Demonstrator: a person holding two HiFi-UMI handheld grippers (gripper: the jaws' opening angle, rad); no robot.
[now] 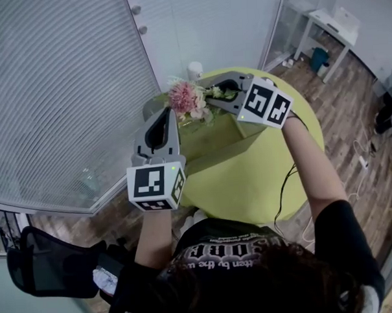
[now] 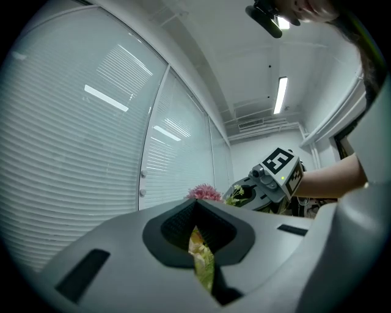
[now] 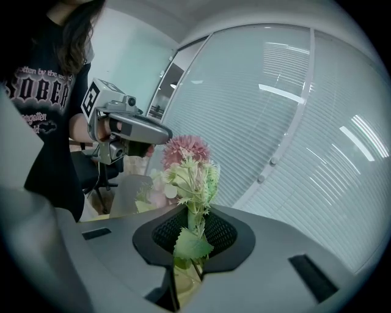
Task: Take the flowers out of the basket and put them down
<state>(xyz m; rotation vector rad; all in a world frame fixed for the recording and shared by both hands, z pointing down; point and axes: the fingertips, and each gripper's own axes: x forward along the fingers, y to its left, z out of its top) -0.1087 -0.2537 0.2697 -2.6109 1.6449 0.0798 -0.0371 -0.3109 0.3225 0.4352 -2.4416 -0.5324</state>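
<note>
A bunch of pink and pale flowers point(image 1: 185, 96) stands over the far left of the round yellow-green table point(image 1: 262, 175). My right gripper point(image 1: 209, 97) comes in from the right and is shut on the green stems point(image 3: 192, 220), with the pink head point(image 3: 186, 153) rising above its jaws. My left gripper point(image 1: 163, 114) points up from below, just left of the bunch. It is shut on a thin yellow-green piece point(image 2: 201, 257), leaf or wrapping, I cannot tell which. A grey basket-like shape point(image 1: 152, 109) sits under the flowers, mostly hidden.
A wall of window blinds point(image 1: 57, 94) runs close along the table's left side. A small white object point(image 1: 194, 69) stands at the table's far edge. A black chair point(image 1: 51, 266) is at the lower left. A white desk point(image 1: 333, 23) stands at the back right.
</note>
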